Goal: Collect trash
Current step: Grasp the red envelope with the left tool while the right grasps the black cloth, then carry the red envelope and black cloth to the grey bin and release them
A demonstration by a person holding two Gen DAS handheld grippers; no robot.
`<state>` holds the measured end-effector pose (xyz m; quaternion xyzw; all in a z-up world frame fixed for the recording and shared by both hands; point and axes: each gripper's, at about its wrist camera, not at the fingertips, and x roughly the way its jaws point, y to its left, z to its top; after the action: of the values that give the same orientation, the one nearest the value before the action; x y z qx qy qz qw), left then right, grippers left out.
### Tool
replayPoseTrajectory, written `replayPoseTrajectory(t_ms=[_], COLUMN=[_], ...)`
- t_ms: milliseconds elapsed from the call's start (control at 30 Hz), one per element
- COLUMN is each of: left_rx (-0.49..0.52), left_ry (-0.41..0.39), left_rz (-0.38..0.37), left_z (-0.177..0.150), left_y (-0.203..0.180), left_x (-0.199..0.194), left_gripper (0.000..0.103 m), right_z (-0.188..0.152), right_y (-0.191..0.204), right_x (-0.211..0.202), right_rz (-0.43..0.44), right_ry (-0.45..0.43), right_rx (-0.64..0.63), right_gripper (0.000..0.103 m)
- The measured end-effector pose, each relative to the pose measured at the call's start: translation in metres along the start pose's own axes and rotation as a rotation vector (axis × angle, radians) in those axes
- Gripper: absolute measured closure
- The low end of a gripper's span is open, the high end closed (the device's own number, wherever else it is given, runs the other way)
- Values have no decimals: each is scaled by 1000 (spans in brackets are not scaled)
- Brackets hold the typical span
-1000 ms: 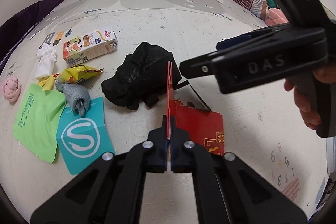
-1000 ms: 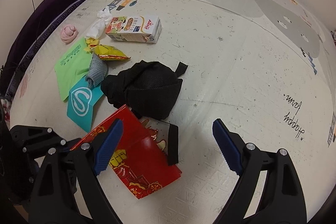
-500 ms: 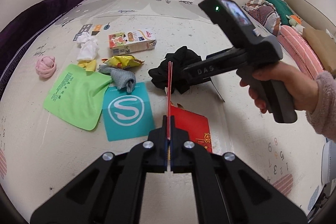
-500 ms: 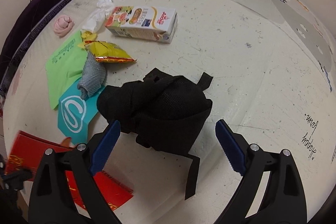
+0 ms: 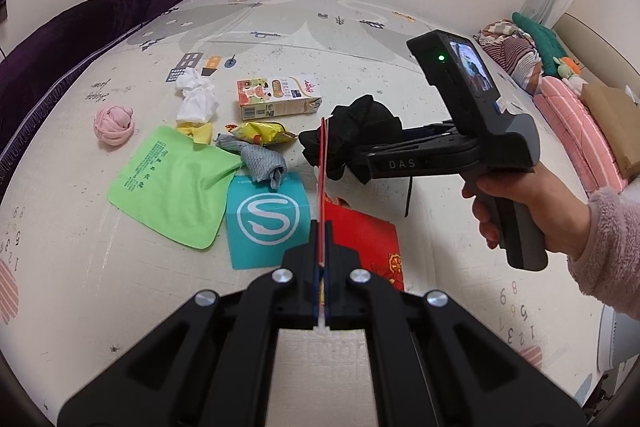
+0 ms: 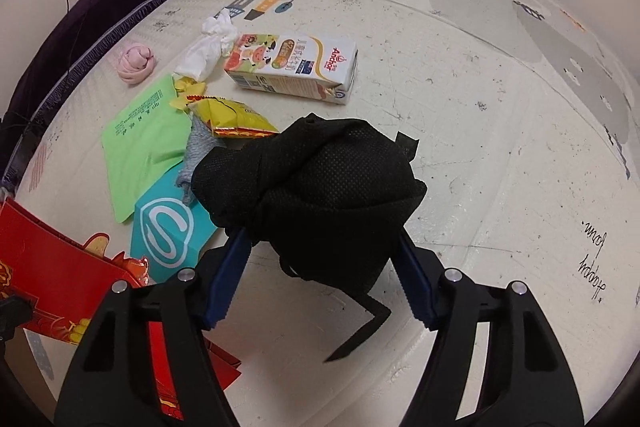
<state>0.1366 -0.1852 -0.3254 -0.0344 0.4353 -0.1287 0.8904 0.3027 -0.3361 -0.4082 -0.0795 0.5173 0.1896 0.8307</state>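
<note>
Floor lot, listed left to right across my left-hand view.

1. Pink fabric knot (image 5: 113,125) — far left on the play mat (image 5: 400,75), untouched.
2. White crumpled tissue (image 5: 197,95) and, just below it, a yellow scrap; both lie where they lay a second ago.
3. Green pouch (image 5: 172,183) — flat, its corner under the grey rag (image 5: 260,163).
4. Teal packet (image 5: 268,223) — flat, beside the green pouch.
5. Milk carton (image 5: 278,97) — on its side, behind the yellow snack bag (image 5: 262,133).
6. Red paper bag (image 5: 362,239) — my left gripper (image 5: 322,259) is clamped tight on its upper edge. Change noted: I have lifted and drawn it back, so it now hangs open at the left of my right-hand view, clear of the black cloth.
7. Black mesh cloth (image 6: 316,195) — bunched on the mat, near the middle of the litter. Change noted: my right gripper (image 6: 320,279) was well short of it a second ago; now the blue pads flank the bundle and the jaws are closing, cloth between them, no squeeze showing yet.

Meaning, as I judge it: the red bag serves as collector, the black cloth is the first piece to go in, and every other item is not yet gathered.
</note>
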Motion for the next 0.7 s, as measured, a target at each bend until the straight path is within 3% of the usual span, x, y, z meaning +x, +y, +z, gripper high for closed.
replayPoseTrajectory(t_ms=[233,700], left_rx=[-3,15], left_ry=[-45,-93], left_rz=[13,29], left_z=[16,49], left_y=[1,-8], left_x=[-38,-161], left_gripper=[102,102], right_z=[0,-22], right_y=[8,26], right_x=[-56,-222], right_rz=[-2,-35], right_ry=[-44,-123], right_rx=[23,129], right_gripper=[36,36])
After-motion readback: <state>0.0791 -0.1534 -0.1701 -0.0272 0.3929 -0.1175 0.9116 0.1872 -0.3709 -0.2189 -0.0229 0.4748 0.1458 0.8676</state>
